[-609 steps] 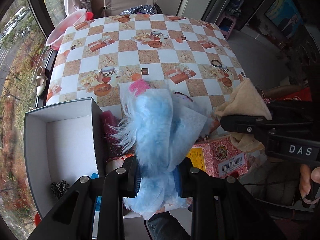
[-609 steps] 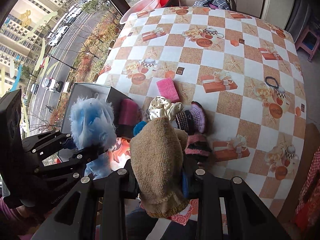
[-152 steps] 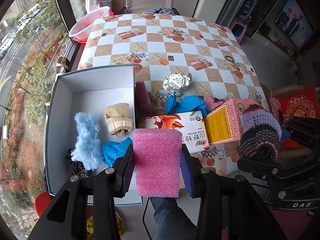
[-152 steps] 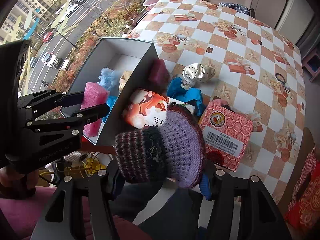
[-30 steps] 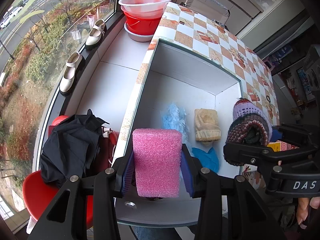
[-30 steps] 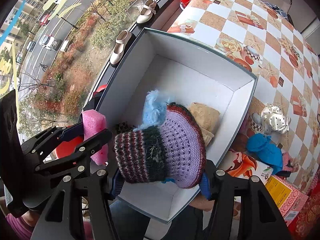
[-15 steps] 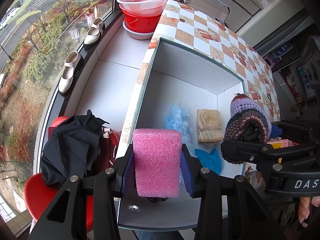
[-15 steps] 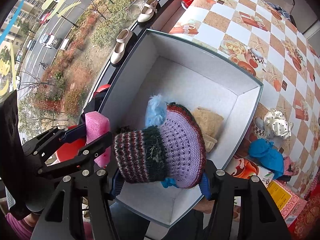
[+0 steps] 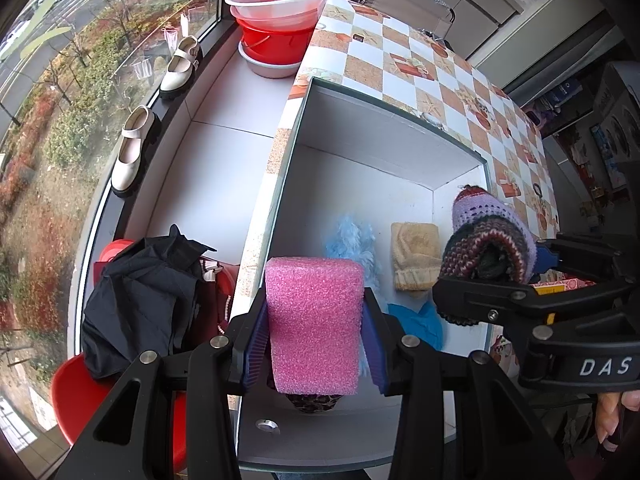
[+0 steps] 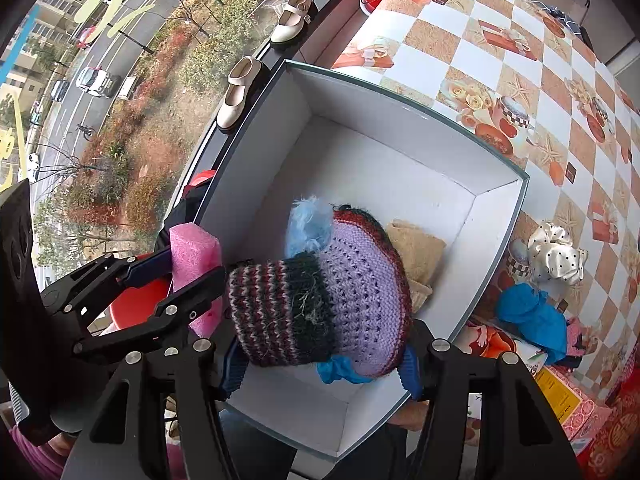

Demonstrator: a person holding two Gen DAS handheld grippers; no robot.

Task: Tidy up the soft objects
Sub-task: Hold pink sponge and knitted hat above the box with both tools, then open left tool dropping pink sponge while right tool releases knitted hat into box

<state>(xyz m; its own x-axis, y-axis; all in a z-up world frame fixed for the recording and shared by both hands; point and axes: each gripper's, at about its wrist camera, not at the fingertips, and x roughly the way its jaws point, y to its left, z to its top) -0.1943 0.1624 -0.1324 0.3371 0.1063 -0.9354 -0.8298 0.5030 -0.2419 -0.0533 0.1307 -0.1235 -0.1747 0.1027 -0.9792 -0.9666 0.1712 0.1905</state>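
Note:
My left gripper [image 9: 315,330] is shut on a pink foam sponge [image 9: 314,320] and holds it over the near left corner of the open white box [image 9: 360,148]. My right gripper [image 10: 322,354] is shut on a purple striped knit hat [image 10: 320,300], held above the box's middle; the hat also shows in the left wrist view [image 9: 488,242]. In the box lie a fluffy light-blue piece [image 9: 352,240], a beige knit sock [image 9: 416,256], a blue cloth [image 9: 420,322] and a dark patterned item [image 9: 314,402] under the sponge.
The box [image 10: 400,148] sits at the checkered table's [image 10: 500,40] window edge. On the table lie a satin polka-dot scrunchie [image 10: 556,254], a blue cloth [image 10: 532,316] and cartons [image 10: 560,400]. A sill holds shoes [image 9: 132,152] and red basins [image 9: 280,24]. A red stool with dark clothes [image 9: 140,296] stands at left.
Both grippers have drifted slightly further over the box, still holding the sponge and the hat. The hat has moved a little toward the box's middle.

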